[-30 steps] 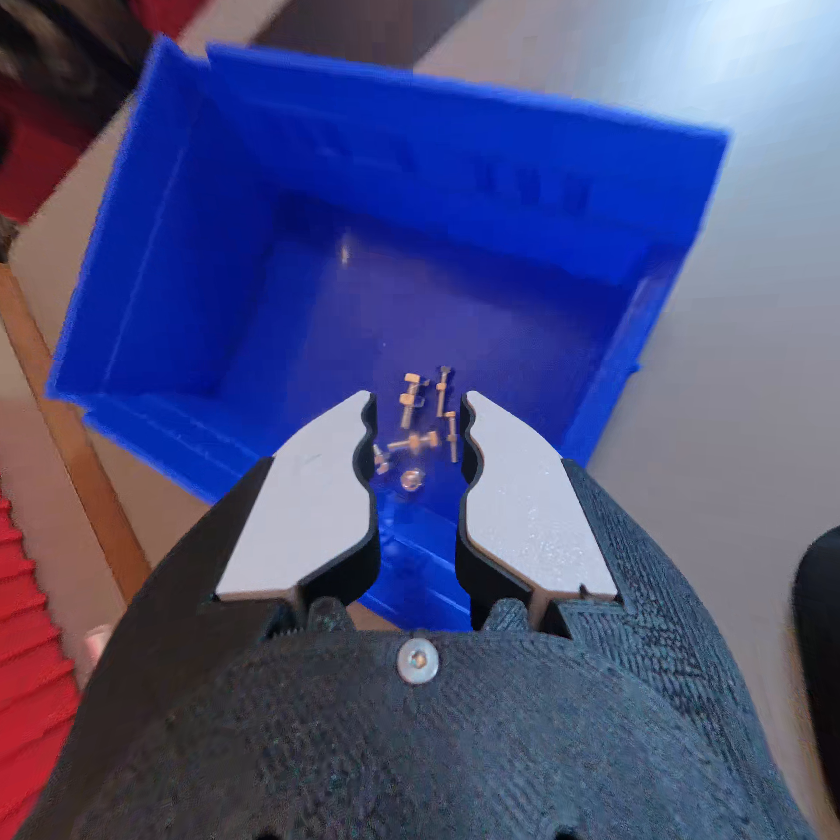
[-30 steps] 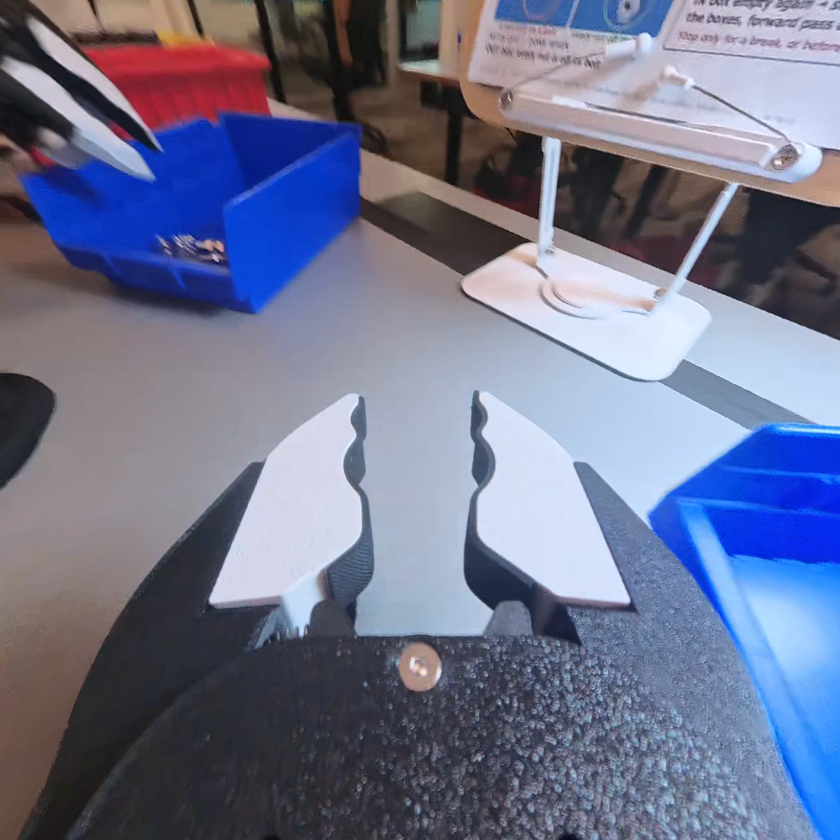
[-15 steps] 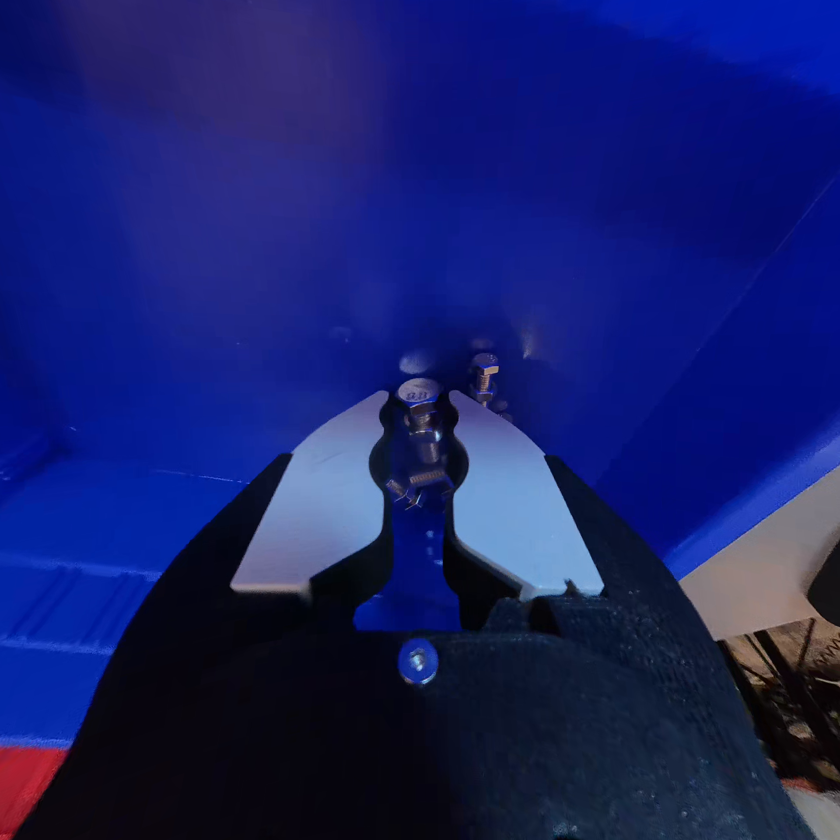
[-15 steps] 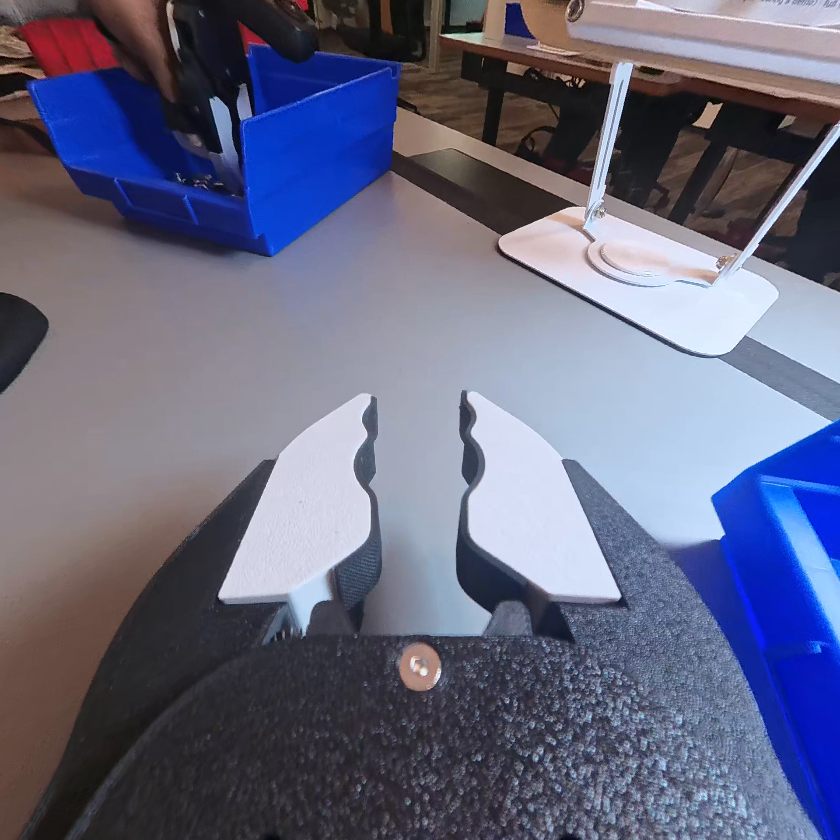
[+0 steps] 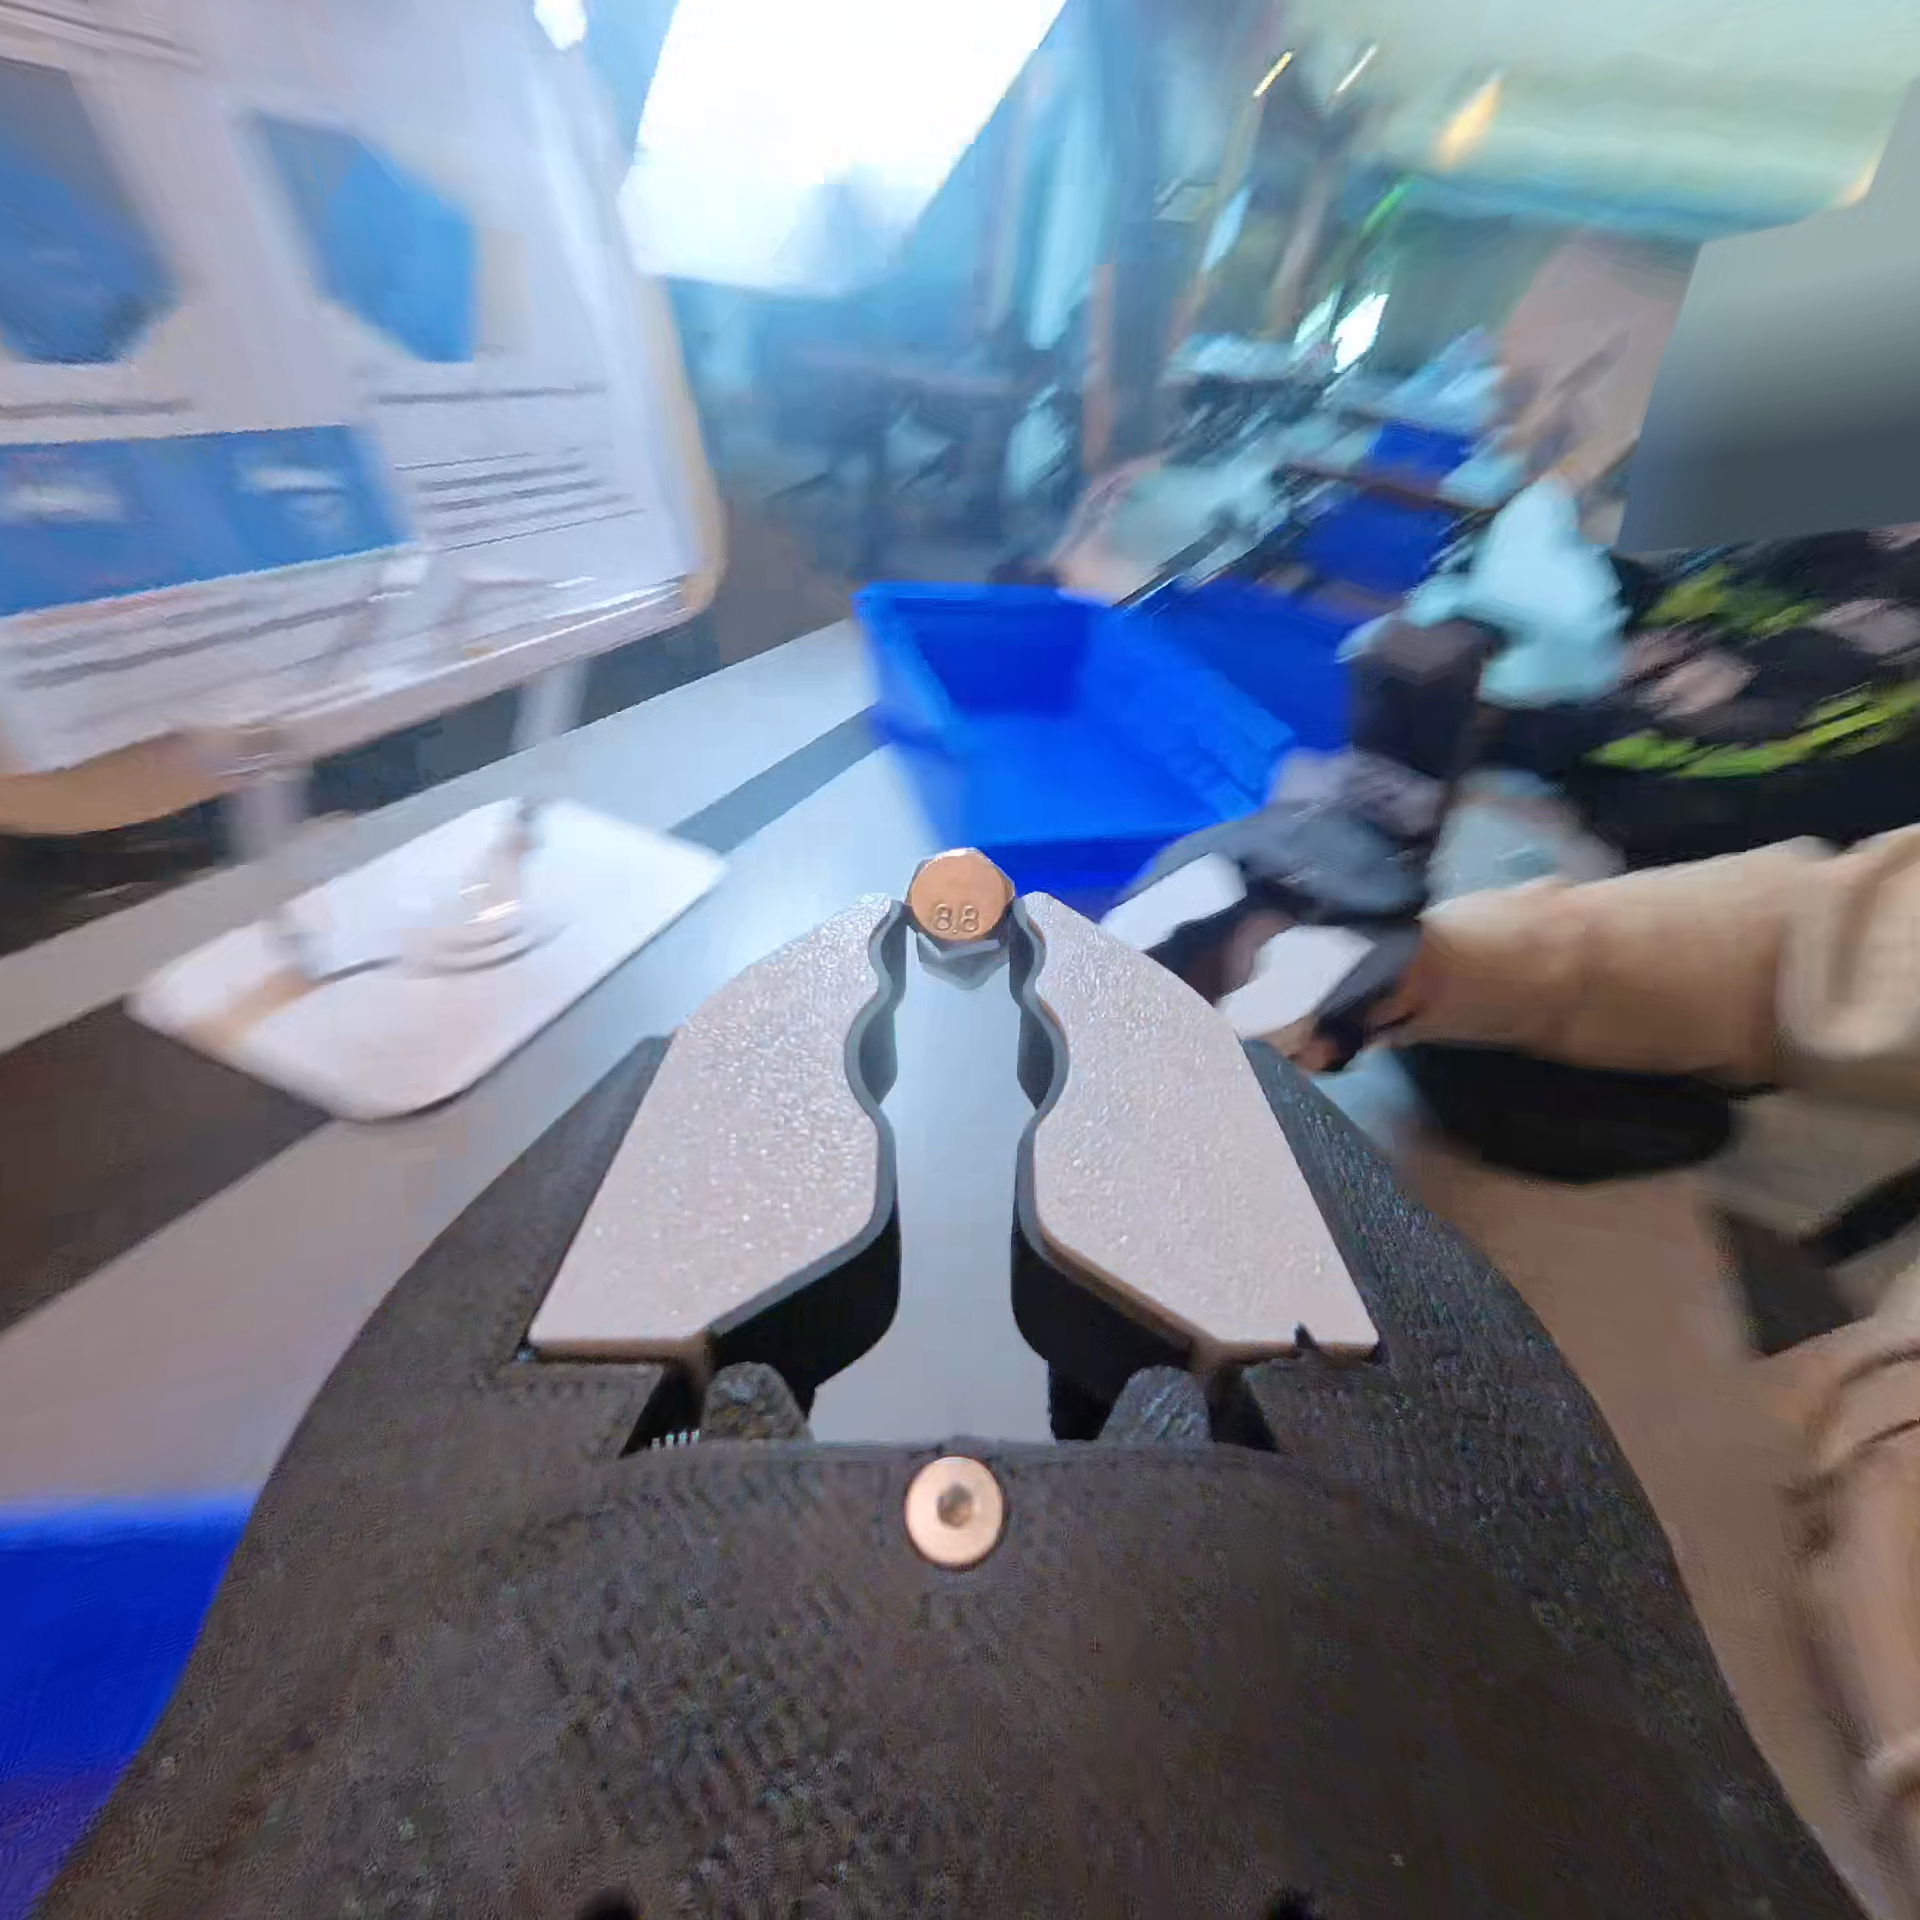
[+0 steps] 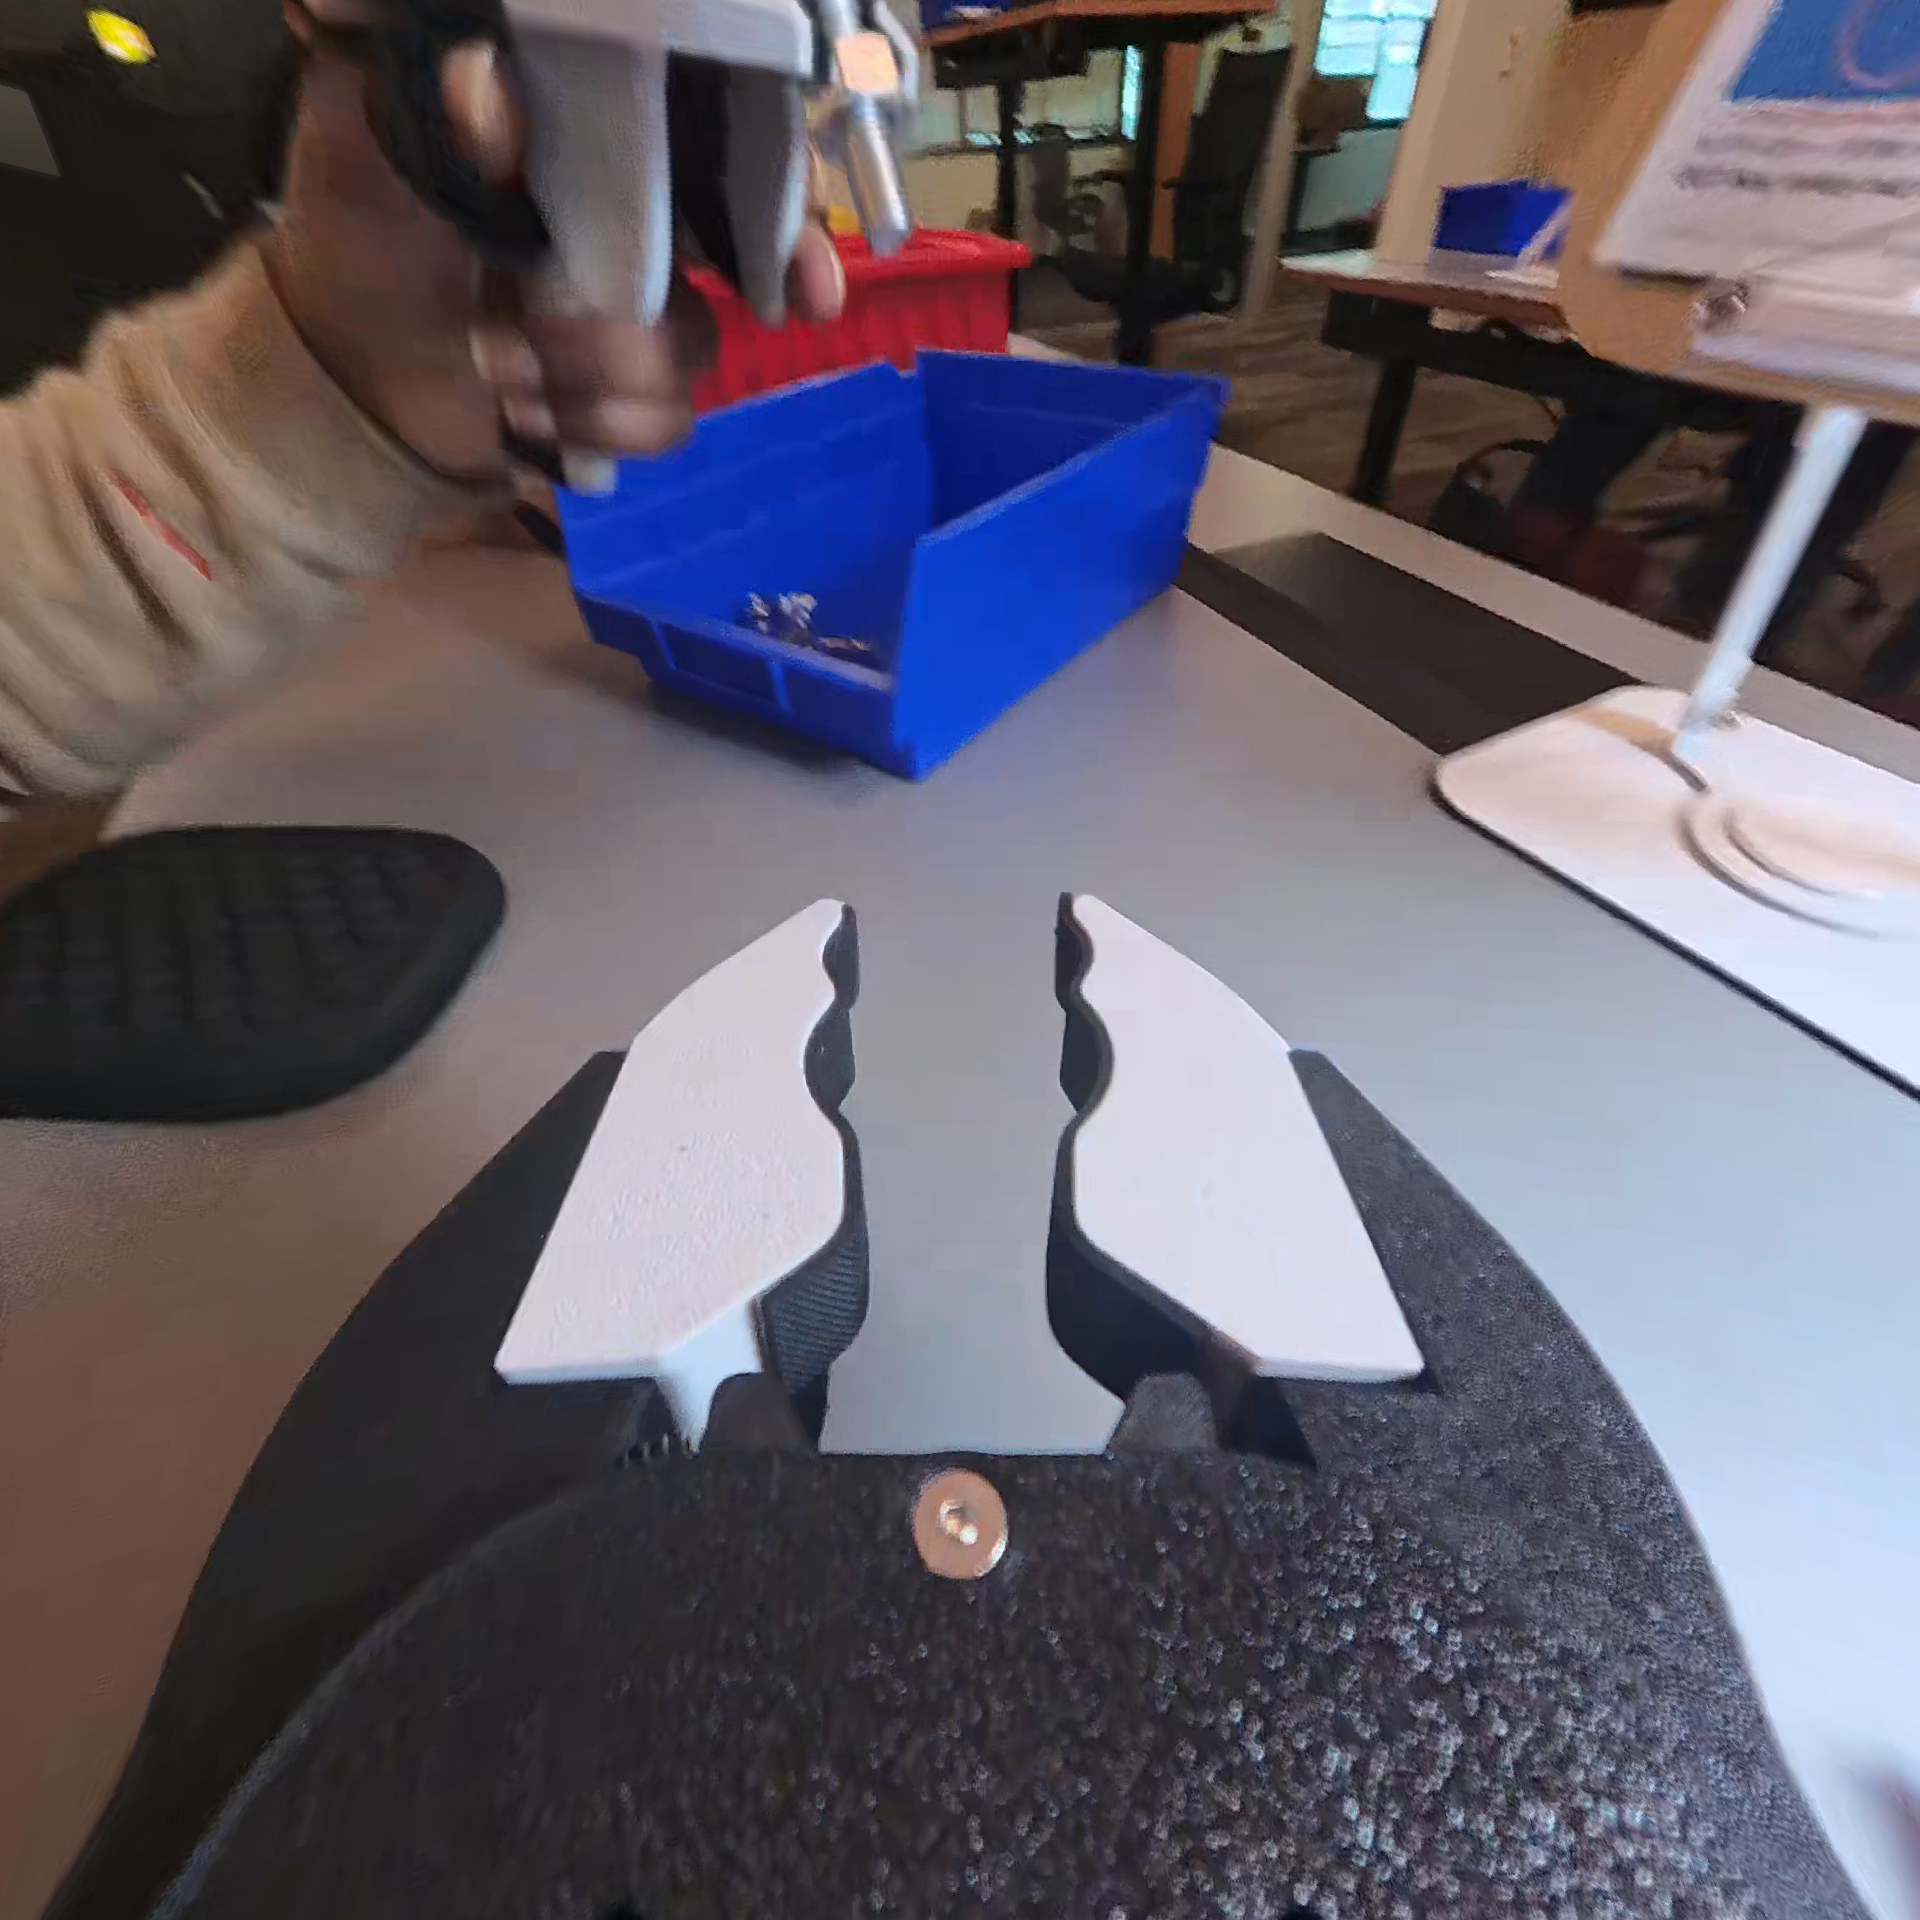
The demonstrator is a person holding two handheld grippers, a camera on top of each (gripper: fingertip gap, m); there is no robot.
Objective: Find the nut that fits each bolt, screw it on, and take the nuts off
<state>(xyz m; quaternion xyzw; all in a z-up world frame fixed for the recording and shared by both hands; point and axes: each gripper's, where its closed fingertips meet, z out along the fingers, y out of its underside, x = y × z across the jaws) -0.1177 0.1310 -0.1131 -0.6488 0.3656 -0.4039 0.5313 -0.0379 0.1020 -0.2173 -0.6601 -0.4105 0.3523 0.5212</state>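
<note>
My left gripper point(image 5: 958, 940) is shut on a silver hex-head bolt point(image 5: 958, 906), gripped just under its head, and held in the air above the table. In the right wrist view the left gripper point(image 6: 847, 52) shows at the top left with the bolt point(image 6: 878, 187) hanging shank down. Below it stands a blue bin point(image 6: 1039, 582) with several loose bolts and nuts point(image 6: 800, 623) at its front. My right gripper point(image 6: 956, 925) is open and empty, low over the grey table point(image 6: 1195, 831). It also shows, blurred, in the left wrist view point(image 5: 1247, 935).
A second blue bin point(image 5: 1049, 717) stands farther back in the left wrist view. A white stand base point(image 6: 1662, 821) carrying a sign is at the right. A black textured pad point(image 6: 208, 956) lies at the left. A red bin point(image 6: 883, 291) sits behind. A beige sleeve point(image 6: 156, 540) reaches in. My hands' fingertips stand some 15 centimetres from each other.
My left gripper went down into the blue bin, shut on a bolt, and has lifted it out into the air. My right gripper stayed open and swung towards the bin.
</note>
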